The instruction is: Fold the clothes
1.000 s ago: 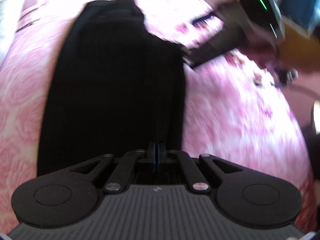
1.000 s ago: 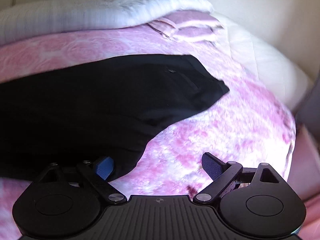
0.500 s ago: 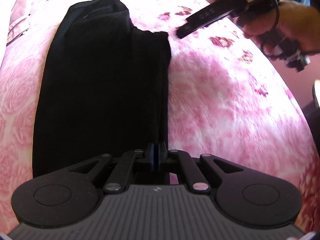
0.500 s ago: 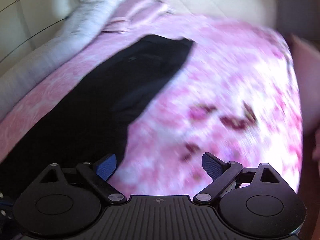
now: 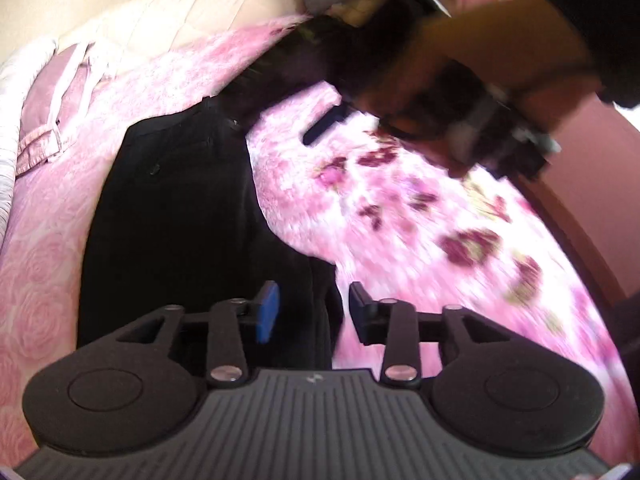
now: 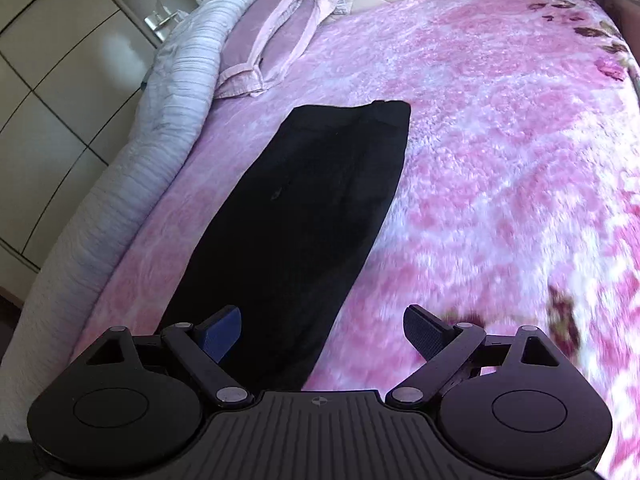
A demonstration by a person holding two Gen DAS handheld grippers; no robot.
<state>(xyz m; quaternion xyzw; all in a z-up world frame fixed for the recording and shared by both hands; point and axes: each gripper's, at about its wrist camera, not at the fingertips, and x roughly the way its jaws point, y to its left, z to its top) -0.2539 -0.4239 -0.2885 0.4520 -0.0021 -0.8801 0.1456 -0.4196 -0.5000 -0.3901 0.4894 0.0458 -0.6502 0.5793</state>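
- black trousers (image 6: pixel 304 216): folded lengthwise into a long strip, flat on pink blanket (image 6: pixel 500 160) on bed, waist end toward pillow (image 6: pixel 272 40).
- left gripper (image 5: pixel 312 312): tilted down over near end of trousers; jaws opening, fabric edge lies below the gap, pads not pressing on it.
- right gripper (image 6: pixel 320 332): angled down over near end of strip, jaws wide apart, holds nothing.
- person's hand (image 5: pixel 460 80): carries the right gripper, blurred, above blanket at far end of trousers in left view.
- white quilt (image 6: pixel 176 80): along bed edge.
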